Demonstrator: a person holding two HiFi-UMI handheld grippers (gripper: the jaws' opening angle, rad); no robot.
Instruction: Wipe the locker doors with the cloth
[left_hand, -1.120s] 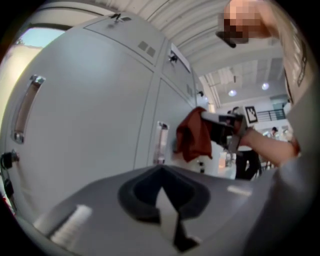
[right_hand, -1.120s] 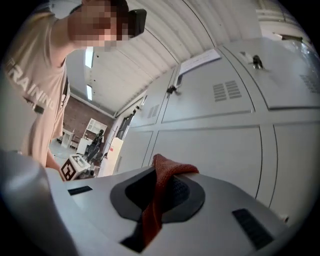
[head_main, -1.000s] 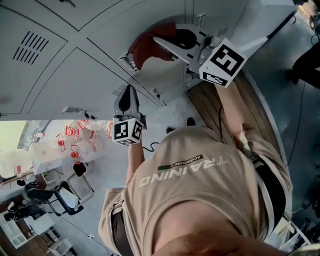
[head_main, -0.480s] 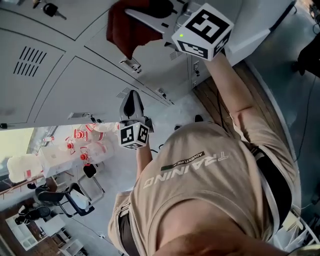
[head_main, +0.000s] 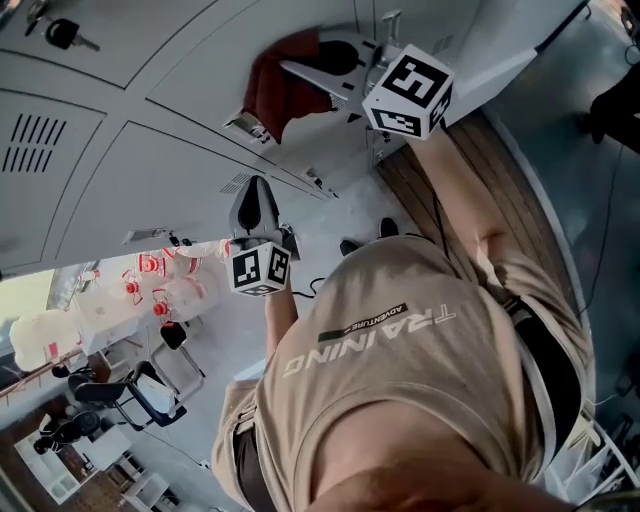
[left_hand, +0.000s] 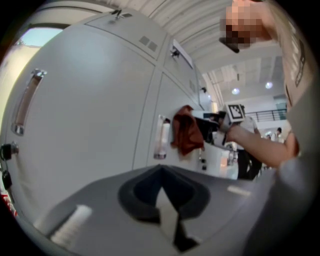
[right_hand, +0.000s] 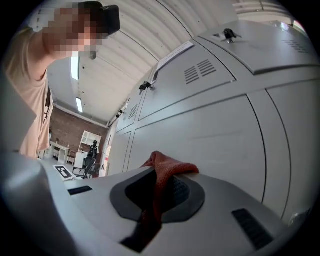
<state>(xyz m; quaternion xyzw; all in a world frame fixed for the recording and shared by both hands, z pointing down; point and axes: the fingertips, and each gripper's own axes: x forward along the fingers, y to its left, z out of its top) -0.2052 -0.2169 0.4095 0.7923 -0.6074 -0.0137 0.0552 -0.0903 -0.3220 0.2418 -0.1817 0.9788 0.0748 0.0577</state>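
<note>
Standing before pale grey locker doors (head_main: 150, 170) in a bright hall. Pinching the red cloth (head_main: 272, 95) in the right gripper (head_main: 297, 70), jaws clamped on it, against a door just beside a handle (head_main: 246, 125). Holding the left gripper (head_main: 255, 190) lower, jaws together, empty.

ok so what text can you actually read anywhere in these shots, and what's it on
"TRAINING": large pale letters across the back of the person's shirt, upside down in the head view.
"ADVENTURE": small dark patch on the same shirt; the characters after it are too small to read.
Marker cubes: square patterns only, no words.
White strip by the locker doors: too blurred to read.
</note>
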